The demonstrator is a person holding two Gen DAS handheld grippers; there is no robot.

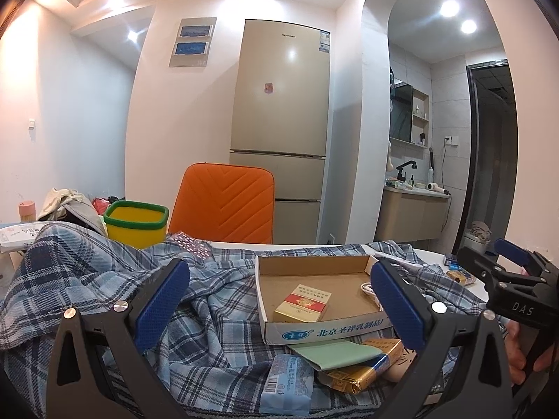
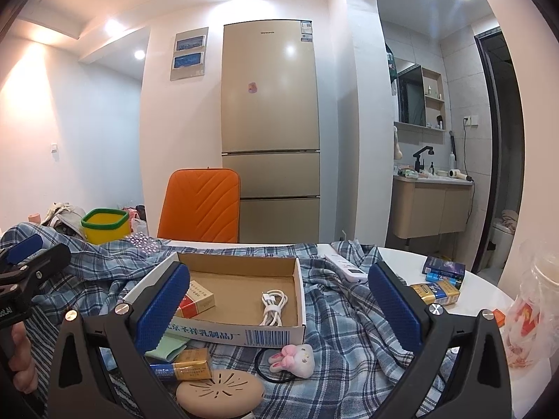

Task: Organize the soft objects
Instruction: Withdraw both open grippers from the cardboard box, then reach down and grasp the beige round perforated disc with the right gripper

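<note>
A blue plaid cloth (image 1: 104, 279) lies rumpled over the white table and also shows in the right wrist view (image 2: 342, 314). A small pink plush bunny (image 2: 295, 359) on a black loop lies on it near the front. A shallow cardboard box (image 2: 241, 331) sits on the cloth and holds a red cigarette pack (image 2: 197, 302) and a coiled white cable (image 2: 272, 305); the box also shows in the left wrist view (image 1: 314, 269). My left gripper (image 1: 279, 307) is open above the cloth, left of the box. My right gripper (image 2: 276, 307) is open and empty over the box.
Gold cigarette packs (image 2: 185, 366), a green packet (image 1: 335, 352), a tissue pack (image 1: 286, 384) and a beige round pad (image 2: 220, 391) lie in front. A white remote (image 2: 346, 267), more packs (image 2: 440, 291) and a plastic bag (image 2: 534, 307) sit right. A yellow bin (image 1: 136, 223) and orange chair (image 1: 223, 206) stand behind.
</note>
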